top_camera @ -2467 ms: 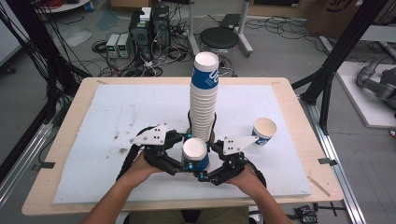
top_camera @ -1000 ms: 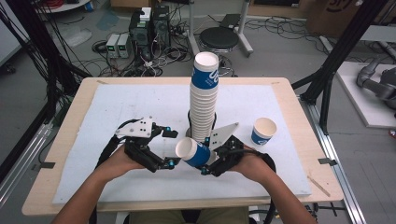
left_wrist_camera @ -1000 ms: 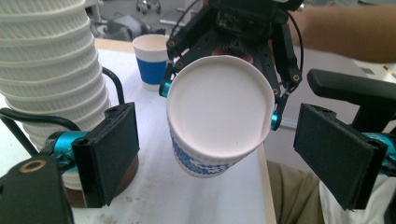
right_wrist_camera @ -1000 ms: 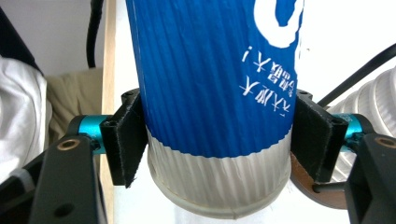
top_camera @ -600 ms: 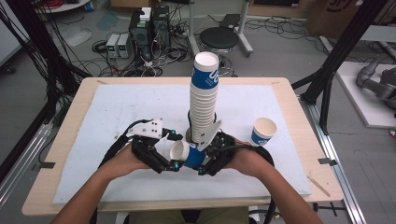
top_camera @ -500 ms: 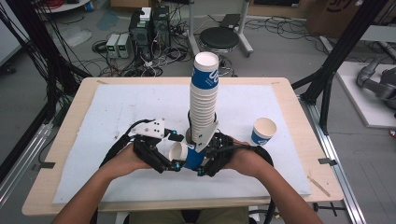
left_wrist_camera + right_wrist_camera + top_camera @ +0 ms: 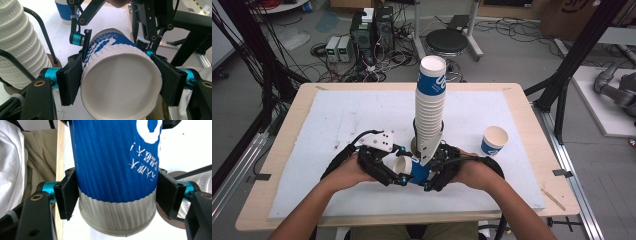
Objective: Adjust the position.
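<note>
Both forearms come in from the bottom of the high view and angle inward, so the hands meet near the middle of the front edge of the surface. The left hand (image 7: pixel 346 172) holds the left claw (image 7: pixel 398 170), pointing right; its pads (image 7: pixel 70 80) press on either side of the rim of a cup (image 7: pixel 120 75). The right hand (image 7: pixel 476 172) holds the right claw (image 7: pixel 428 175), pointing left; its pads (image 7: pixel 67 195) clamp the same cup near its base.

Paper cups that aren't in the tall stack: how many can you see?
2. One cup lies sideways between the left gripper and right gripper, gripped by both. Another cup stands alone to the right. The stack may hide others.
</note>
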`<move>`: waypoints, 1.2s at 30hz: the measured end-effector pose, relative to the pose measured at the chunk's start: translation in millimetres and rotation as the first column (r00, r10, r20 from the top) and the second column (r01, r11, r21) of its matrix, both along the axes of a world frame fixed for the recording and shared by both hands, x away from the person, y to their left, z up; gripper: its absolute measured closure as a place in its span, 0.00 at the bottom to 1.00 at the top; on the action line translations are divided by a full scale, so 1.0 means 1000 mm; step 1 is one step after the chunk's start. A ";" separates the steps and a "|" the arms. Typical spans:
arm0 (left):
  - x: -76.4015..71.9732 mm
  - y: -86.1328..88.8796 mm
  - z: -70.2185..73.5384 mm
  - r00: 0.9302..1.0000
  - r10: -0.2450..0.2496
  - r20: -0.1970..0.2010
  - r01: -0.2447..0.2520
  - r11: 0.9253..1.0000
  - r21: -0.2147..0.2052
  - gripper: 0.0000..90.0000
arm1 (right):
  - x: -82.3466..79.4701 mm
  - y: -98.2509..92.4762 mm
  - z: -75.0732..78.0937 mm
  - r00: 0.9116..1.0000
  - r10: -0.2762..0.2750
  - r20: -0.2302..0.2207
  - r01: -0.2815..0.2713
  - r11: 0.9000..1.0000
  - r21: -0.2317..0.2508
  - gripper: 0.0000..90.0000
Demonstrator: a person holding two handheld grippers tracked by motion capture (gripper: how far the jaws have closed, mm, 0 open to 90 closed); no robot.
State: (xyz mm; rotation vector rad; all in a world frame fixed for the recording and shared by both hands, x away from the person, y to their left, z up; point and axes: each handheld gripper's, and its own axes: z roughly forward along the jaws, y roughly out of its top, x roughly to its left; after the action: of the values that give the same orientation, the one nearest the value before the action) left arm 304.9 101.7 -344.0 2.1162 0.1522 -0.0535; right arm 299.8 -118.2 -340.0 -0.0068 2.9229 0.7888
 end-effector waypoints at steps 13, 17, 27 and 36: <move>0.000 0.004 -0.001 0.999 -0.002 0.035 0.003 1.000 -0.017 0.34 | 0.003 -0.016 -0.002 1.000 -0.019 -0.025 0.023 0.986 0.167 0.23; 0.001 0.010 -0.004 1.000 0.005 0.026 -0.003 0.999 -0.049 0.34 | 0.003 -0.029 0.000 0.999 -0.034 -0.033 0.042 0.957 0.287 0.23; 0.002 0.023 -0.012 0.999 0.047 0.012 -0.045 0.987 -0.154 0.33 | 0.000 -0.061 -0.007 0.994 -0.089 -0.066 0.110 0.877 0.467 0.23; 0.000 0.030 -0.018 0.999 0.051 0.013 -0.047 0.973 -0.225 0.33 | -0.001 -0.080 -0.019 0.984 -0.129 -0.120 0.175 0.804 0.569 0.23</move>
State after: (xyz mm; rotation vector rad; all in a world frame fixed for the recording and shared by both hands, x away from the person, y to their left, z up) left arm 305.0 131.5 -361.6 1.8854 0.1786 -0.0202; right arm 299.1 -198.1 -358.7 0.3131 2.5687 1.6378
